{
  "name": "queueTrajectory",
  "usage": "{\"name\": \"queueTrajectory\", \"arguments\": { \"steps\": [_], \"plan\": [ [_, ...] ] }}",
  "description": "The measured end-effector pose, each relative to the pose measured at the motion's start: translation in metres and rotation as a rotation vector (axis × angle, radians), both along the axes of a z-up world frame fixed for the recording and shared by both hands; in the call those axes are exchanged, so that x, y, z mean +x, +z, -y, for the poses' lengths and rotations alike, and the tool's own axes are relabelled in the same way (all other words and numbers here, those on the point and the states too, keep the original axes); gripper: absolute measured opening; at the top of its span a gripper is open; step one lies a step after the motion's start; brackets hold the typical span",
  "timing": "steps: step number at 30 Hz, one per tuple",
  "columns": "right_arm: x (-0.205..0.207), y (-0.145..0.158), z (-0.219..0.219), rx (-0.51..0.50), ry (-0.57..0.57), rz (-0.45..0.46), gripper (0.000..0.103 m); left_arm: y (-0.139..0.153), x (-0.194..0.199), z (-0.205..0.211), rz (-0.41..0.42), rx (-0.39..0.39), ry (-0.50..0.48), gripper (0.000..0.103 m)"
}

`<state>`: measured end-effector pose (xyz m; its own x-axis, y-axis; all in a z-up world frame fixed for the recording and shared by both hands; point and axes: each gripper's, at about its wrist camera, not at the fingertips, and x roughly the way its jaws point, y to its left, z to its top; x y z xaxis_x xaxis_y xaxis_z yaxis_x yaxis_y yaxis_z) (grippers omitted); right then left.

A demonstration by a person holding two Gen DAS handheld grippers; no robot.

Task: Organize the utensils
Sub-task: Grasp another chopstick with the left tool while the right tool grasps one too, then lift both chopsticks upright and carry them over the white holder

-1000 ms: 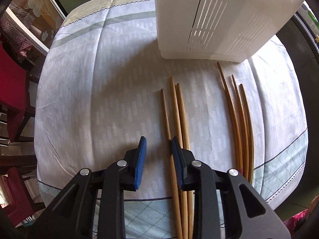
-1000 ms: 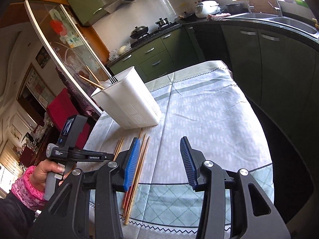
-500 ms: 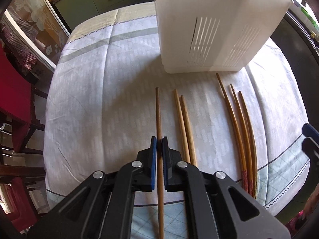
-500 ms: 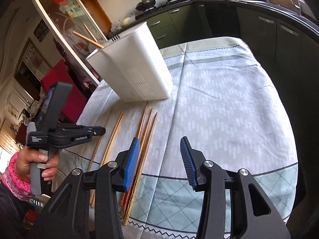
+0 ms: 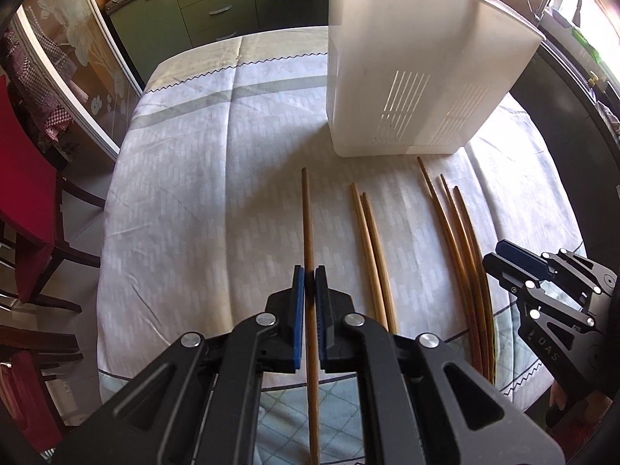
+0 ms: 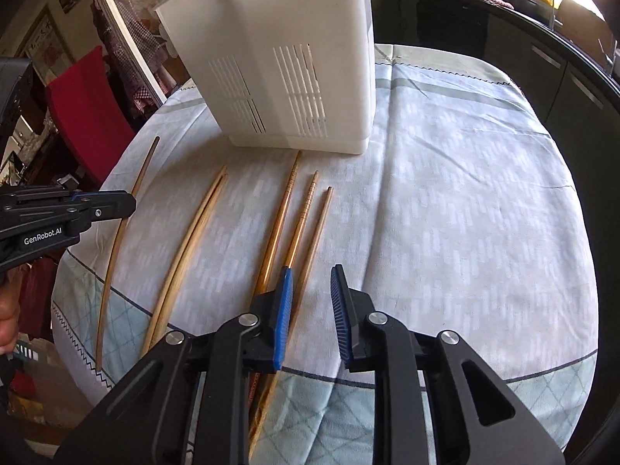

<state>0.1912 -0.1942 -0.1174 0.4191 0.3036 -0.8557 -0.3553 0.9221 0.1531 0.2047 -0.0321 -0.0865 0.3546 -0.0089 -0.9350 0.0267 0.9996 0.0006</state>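
My left gripper (image 5: 309,271) is shut on a single wooden chopstick (image 5: 307,217), held lifted off the cloth; it also shows in the right wrist view (image 6: 116,248). A pale pair of chopsticks (image 5: 372,255) (image 6: 186,244) and three darker chopsticks (image 5: 461,240) (image 6: 298,217) lie on the tablecloth. A white slotted utensil holder (image 5: 410,69) (image 6: 286,66) stands behind them with chopsticks sticking out of its top. My right gripper (image 6: 310,290) is open and empty, low over the near ends of the three darker chopsticks; it shows in the left wrist view (image 5: 515,255).
The table has a pale patterned cloth (image 5: 201,178) with checked edging near me. Red chairs (image 5: 23,193) stand at the left. Green kitchen cabinets (image 5: 217,7) lie beyond the table's far edge. A dark counter (image 6: 542,50) runs along the right.
My left gripper closed on the leftmost chopstick and lifted it, pulling back from the holder. My right gripper moved down and in toward the three darker chopsticks, staying open.
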Motion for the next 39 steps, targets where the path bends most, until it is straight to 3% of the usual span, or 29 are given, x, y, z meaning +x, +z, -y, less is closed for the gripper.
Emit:
{"name": "queueTrajectory", "arguments": {
  "steps": [11, 20, 29, 39],
  "plan": [
    [0.013, -0.012, -0.033, -0.123, -0.006, 0.003, 0.015, -0.003, -0.002, -0.008, 0.013, -0.037, -0.022, 0.005],
    [0.036, -0.008, -0.038, -0.082, -0.034, 0.001, 0.006, 0.005, -0.006, -0.012, 0.040, -0.049, -0.028, 0.005],
    [0.030, 0.057, -0.015, 0.074, -0.057, 0.137, 0.006, 0.028, -0.015, -0.016, 0.098, -0.056, -0.024, 0.005],
    [-0.013, 0.125, 0.017, 0.169, -0.045, 0.309, 0.006, 0.060, -0.034, -0.018, 0.171, -0.060, -0.027, 0.005]
  ]
}}
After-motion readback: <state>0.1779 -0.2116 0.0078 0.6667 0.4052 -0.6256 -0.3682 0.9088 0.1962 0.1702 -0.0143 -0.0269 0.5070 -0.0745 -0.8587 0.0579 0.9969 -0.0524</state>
